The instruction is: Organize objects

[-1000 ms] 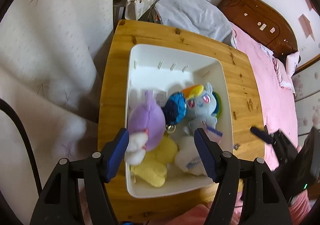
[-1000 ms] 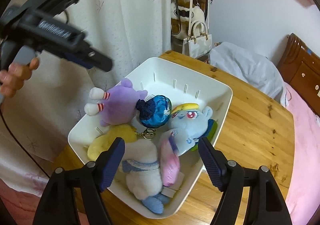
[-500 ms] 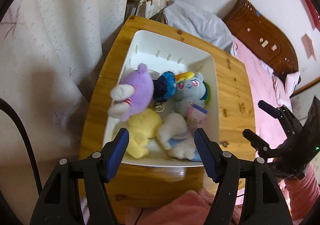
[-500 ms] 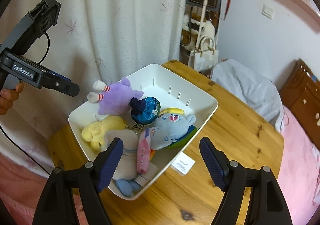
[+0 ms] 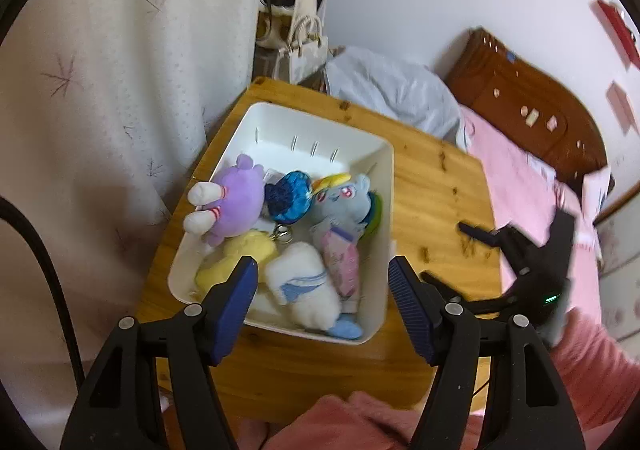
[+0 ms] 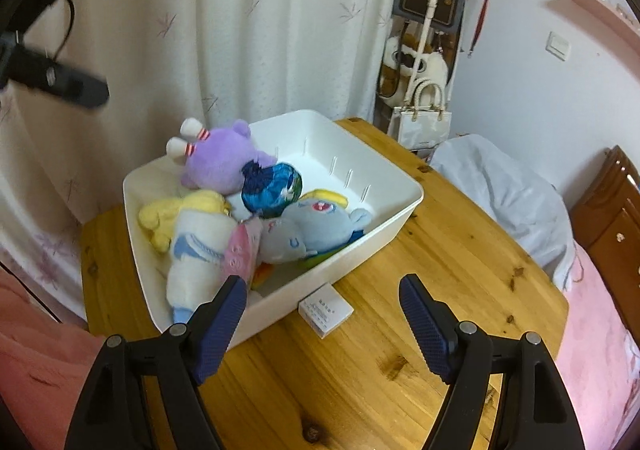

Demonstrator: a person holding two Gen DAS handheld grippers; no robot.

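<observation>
A white bin [image 5: 304, 128] [image 6: 396, 186] stands on a wooden table [image 5: 436, 186] [image 6: 460, 266] and holds several plush toys: a purple one [image 5: 236, 202] [image 6: 220, 162], a blue pony [image 5: 344, 206] [image 6: 308, 226], a dark blue ball [image 5: 290, 196] [image 6: 272, 188], a yellow one [image 5: 244, 250] [image 6: 180, 210] and a white one [image 5: 308, 290] [image 6: 196, 250]. My left gripper [image 5: 322, 294] is open and empty, held above the bin's near end. My right gripper [image 6: 322, 314] is open and empty above the table, beside the bin; it also shows in the left wrist view [image 5: 452, 254].
A small white card [image 6: 326, 310] lies on the table against the bin's side. White curtains [image 5: 120, 90] hang left of the table. A pink bed [image 5: 532, 202] with a wooden headboard and a white pillow [image 6: 504, 190] lies to the right. Bags hang on a coat stand [image 6: 432, 62] behind.
Both grippers have pulled back and up from the bin, so more of the table and room shows. The toys stay in the bin. Both stay open.
</observation>
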